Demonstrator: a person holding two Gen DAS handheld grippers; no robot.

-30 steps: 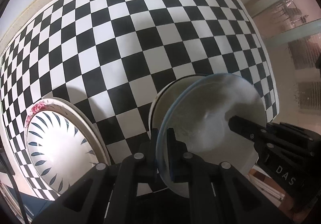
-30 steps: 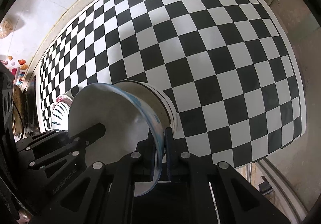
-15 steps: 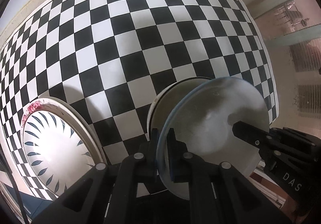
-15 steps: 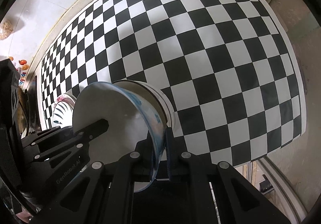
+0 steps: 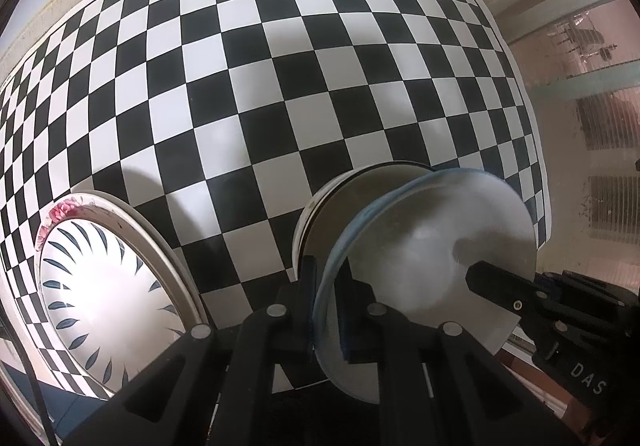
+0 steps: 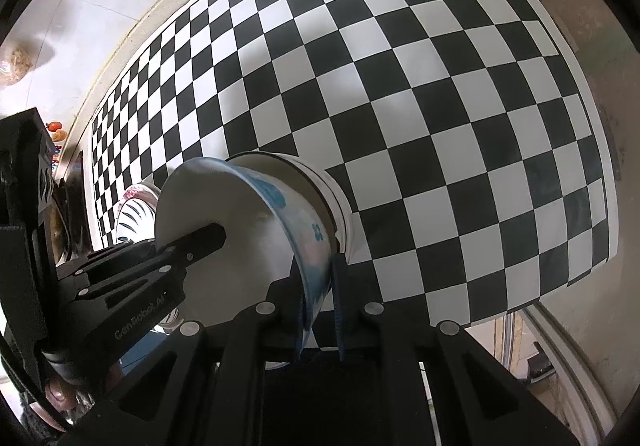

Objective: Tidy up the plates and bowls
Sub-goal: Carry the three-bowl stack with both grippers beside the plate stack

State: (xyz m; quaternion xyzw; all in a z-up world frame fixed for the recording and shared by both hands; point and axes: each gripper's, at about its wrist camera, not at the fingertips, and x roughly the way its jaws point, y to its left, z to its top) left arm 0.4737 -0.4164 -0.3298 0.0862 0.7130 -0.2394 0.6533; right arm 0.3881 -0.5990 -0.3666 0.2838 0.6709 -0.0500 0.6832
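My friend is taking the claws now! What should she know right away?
Left claw: shut on the near rim of the white bowl with blue rim pattern.
Right claw: its jaws are opening, with the opposite rim of the same bowl between them.
The bowl sits in or just over a plain white bowl on the black-and-white checkered mat; I cannot tell if it is fully seated.
A round white plate with dark leaf marks lies on the mat, off to the left claw's side.
Done: bowls nearly nested.
Left: let go, then probably sort the plate.
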